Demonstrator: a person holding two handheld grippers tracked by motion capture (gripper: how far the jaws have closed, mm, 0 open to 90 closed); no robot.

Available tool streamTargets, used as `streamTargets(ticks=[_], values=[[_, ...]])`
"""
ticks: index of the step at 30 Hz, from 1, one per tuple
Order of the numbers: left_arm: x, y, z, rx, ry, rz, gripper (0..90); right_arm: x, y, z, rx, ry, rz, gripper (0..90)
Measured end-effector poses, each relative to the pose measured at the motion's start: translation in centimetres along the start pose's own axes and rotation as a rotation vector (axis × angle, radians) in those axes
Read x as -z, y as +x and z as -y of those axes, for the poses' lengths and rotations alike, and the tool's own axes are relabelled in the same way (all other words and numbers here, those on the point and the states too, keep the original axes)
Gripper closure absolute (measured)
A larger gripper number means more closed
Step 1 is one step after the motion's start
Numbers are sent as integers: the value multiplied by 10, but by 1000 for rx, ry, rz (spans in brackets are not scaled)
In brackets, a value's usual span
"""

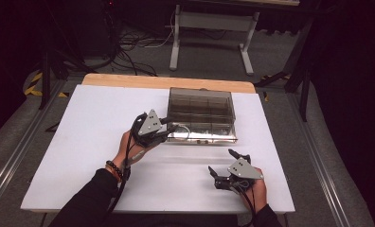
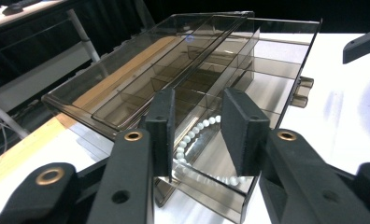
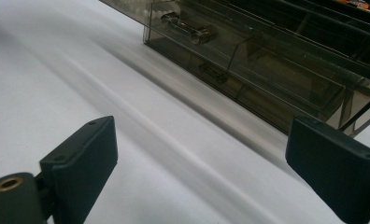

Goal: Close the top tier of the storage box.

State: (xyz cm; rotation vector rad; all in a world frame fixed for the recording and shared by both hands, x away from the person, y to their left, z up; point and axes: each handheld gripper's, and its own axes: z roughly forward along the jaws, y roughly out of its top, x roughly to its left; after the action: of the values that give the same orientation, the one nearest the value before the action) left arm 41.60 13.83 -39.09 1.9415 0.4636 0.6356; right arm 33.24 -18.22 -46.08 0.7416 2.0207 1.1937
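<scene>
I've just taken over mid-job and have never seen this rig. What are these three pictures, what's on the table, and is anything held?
There is no robot arm here. A person holds a hand tool with two black tongs in each hand.

The high view looks down on the table from above the person. The left gripper is at the near left corner of a smoky clear plastic organiser box on the white table. The right gripper sits apart, nearer the person.

The other two pictures come from cameras riding on each tool. The left gripper view shows its tongs partly open over a pulled-out drawer holding a string of white beads. The right gripper view shows its tongs wide open over bare table.

Nothing is held.
</scene>
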Motion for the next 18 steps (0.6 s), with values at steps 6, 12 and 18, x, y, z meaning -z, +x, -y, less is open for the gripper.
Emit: streamTargets(ticks=[6, 12, 18], values=[[4, -1, 3, -27, 14, -18, 599, 1, -1, 0, -8, -8, 1, 100], [9, 0, 11, -5, 10, -26, 532, 2, -2, -1, -16, -27, 20, 100], [16, 2, 18, 17, 9, -73, 415, 2, -3, -1, -23, -22, 39, 103]])
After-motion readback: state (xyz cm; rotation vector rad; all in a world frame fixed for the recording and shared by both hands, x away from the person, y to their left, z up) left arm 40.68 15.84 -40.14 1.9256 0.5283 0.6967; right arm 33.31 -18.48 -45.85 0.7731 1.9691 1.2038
